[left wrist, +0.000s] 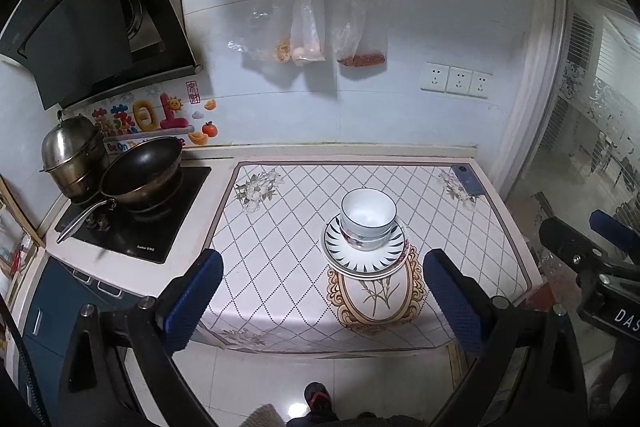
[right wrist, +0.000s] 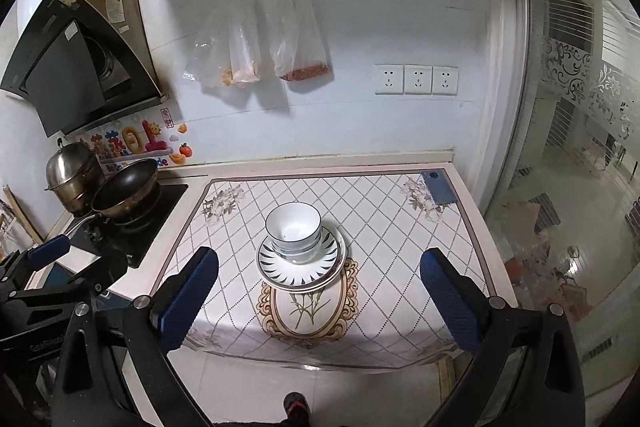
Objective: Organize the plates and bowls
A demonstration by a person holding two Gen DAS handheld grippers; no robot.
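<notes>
- The tabletop wears a diamond-patterned cloth.
- Stacked plates sit near its middle, bowls on top.
- A blue phone lies at the far right corner.

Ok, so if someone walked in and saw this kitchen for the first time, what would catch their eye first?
Probably the stack of bowls nested on the plates, alone in the middle of the patterned tablecloth. Next, the black wok and steel steamer pot on the stove at the left, and the plastic bags hanging on the wall behind. Both grippers, left and right, hover open near the table's front edge.
</notes>
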